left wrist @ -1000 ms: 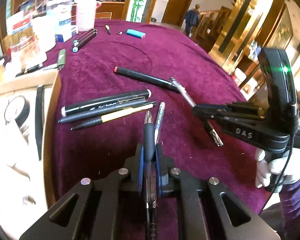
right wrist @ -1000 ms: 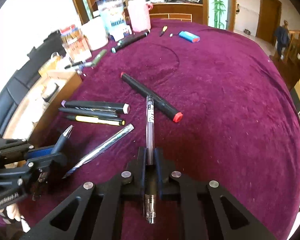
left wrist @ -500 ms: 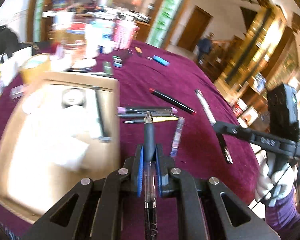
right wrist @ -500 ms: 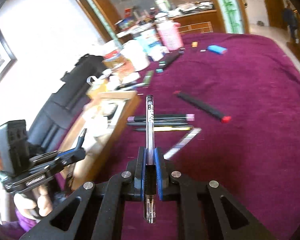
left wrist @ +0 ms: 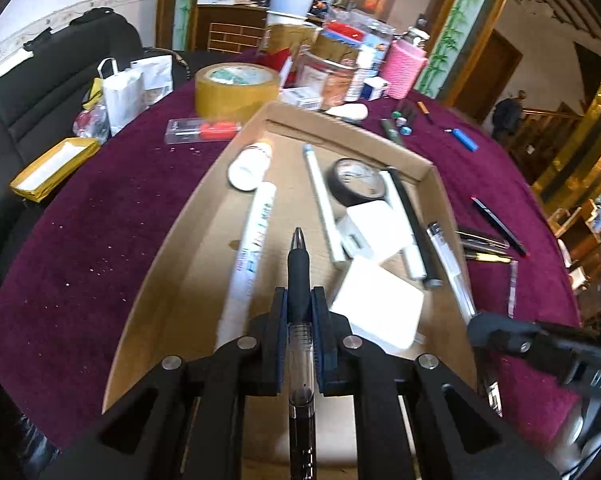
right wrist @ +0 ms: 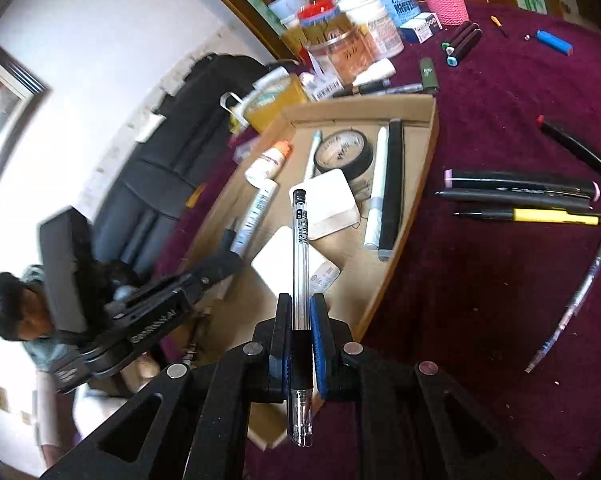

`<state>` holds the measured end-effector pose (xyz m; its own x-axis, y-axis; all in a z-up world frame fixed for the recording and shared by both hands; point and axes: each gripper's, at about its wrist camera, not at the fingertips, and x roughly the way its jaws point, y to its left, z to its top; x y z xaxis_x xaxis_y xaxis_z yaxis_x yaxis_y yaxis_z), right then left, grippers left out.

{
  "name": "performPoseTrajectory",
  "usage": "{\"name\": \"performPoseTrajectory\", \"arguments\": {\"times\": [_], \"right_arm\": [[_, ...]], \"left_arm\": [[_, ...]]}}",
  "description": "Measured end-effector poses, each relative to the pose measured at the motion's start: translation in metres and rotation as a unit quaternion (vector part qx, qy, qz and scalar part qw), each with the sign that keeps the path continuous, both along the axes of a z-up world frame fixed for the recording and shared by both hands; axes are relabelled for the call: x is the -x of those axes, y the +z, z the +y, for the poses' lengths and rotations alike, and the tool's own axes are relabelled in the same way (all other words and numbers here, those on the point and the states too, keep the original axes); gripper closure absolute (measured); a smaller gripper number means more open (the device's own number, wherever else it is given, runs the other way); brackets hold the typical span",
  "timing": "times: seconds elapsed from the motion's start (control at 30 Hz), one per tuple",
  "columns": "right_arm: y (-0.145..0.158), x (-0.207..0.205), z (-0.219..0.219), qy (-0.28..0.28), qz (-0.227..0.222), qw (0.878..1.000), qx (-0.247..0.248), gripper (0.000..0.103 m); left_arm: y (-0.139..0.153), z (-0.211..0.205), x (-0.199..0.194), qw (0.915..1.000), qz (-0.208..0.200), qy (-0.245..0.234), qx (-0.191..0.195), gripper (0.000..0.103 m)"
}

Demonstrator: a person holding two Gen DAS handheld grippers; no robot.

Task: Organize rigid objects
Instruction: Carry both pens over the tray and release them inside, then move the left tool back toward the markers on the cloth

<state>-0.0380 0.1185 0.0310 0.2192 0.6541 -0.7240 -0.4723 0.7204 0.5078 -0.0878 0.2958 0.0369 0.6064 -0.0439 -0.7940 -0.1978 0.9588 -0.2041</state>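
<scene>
Left claw [left wrist: 298, 312] was pinching a black-grip pen [left wrist: 298, 264], tip forward, over the near half of the cardboard box [left wrist: 436, 184]. Right claw [right wrist: 300, 320] was pinching a clear pen [right wrist: 300, 240] over the box's near right side. Box held a tape roll [right wrist: 342, 154], white pads, markers. More pens [right wrist: 520, 196] lay on the maroon counter [right wrist: 500, 280] to the right.

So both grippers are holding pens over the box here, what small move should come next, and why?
Probably lower both and let go. The left gripper is shut on the black-grip pen, the right gripper on the clear pen, and both pens hang above the cardboard box, clear of its floor.
</scene>
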Motion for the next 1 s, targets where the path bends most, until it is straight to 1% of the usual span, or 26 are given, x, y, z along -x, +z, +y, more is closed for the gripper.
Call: {"name": "performPoseTrajectory", "arguments": {"times": [0.13,0.17,0.2,0.23,0.27,0.3,0.37,0.4,0.43,0.47,0.5,0.6,0.67,0.73,0.87,1.0], "right_arm": [[-0.004,-0.002,0.018,-0.020,-0.034,0.998,0.049,0.092],[-0.004,-0.003,0.019,-0.020,-0.037,0.998,0.056,0.092],[-0.004,-0.004,0.021,-0.021,-0.042,0.997,0.066,0.092],[-0.004,-0.005,0.022,-0.025,-0.050,0.996,0.075,0.092],[-0.003,-0.006,0.023,-0.025,-0.057,0.995,0.081,0.092],[-0.003,-0.006,0.026,-0.024,-0.063,0.994,0.087,0.092],[-0.003,-0.006,0.028,-0.026,-0.071,0.993,0.090,0.089],[-0.003,-0.007,0.028,-0.029,-0.073,0.993,0.090,0.085],[-0.003,-0.008,0.027,-0.030,-0.075,0.993,0.088,0.077],[-0.003,-0.009,0.027,-0.030,-0.075,0.993,0.086,0.074],[-0.003,-0.008,0.026,-0.031,-0.075,0.993,0.082,0.069],[0.002,-0.008,0.019,-0.037,-0.080,0.994,0.069,0.068],[0.006,-0.009,0.011,-0.045,-0.084,0.993,0.062,0.065],[0.009,-0.011,-0.001,-0.058,-0.087,0.993,0.057,0.058],[0.014,-0.017,-0.034,-0.089,-0.091,0.991,0.049,0.053],[0.014,-0.027,-0.077,-0.130,-0.091,0.986,0.049,0.050]], "left_arm": [[-0.002,-0.002,-0.001,0.9996,-0.008,0.013,-0.026,0.091],[-0.001,-0.003,0.000,0.9994,-0.011,0.015,-0.030,0.084],[0.001,-0.004,0.001,0.9993,-0.018,0.015,-0.031,0.069],[0.003,-0.005,0.002,0.9990,-0.024,0.016,-0.034,0.060],[0.005,-0.006,0.004,0.9986,-0.030,0.020,-0.040,0.046],[0.008,-0.007,0.006,0.9979,-0.038,0.023,-0.048,0.042],[0.014,-0.010,0.010,0.9966,-0.051,0.025,-0.059,0.040],[0.017,-0.011,0.012,0.9962,-0.056,0.026,-0.061,0.035],[0.020,-0.012,0.013,0.9958,-0.059,0.028,-0.065,0.033],[0.022,-0.014,0.014,0.9952,-0.062,0.029,-0.070,0.031],[0.024,-0.016,0.016,0.9943,-0.065,0.031,-0.079,0.030],[0.028,-0.021,0.018,0.9931,-0.068,0.032,-0.091,0.029],[0.030,-0.025,0.017,0.9930,-0.067,0.029,-0.093,0.029],[0.031,-0.031,0.017,0.9928,-0.065,0.027,-0.097,0.029],[0.033,-0.047,0.014,0.9920,-0.062,0.015,-0.108,0.028],[0.037,-0.071,0.011,0.9904,-0.062,-0.004,-0.123,0.023]]}}
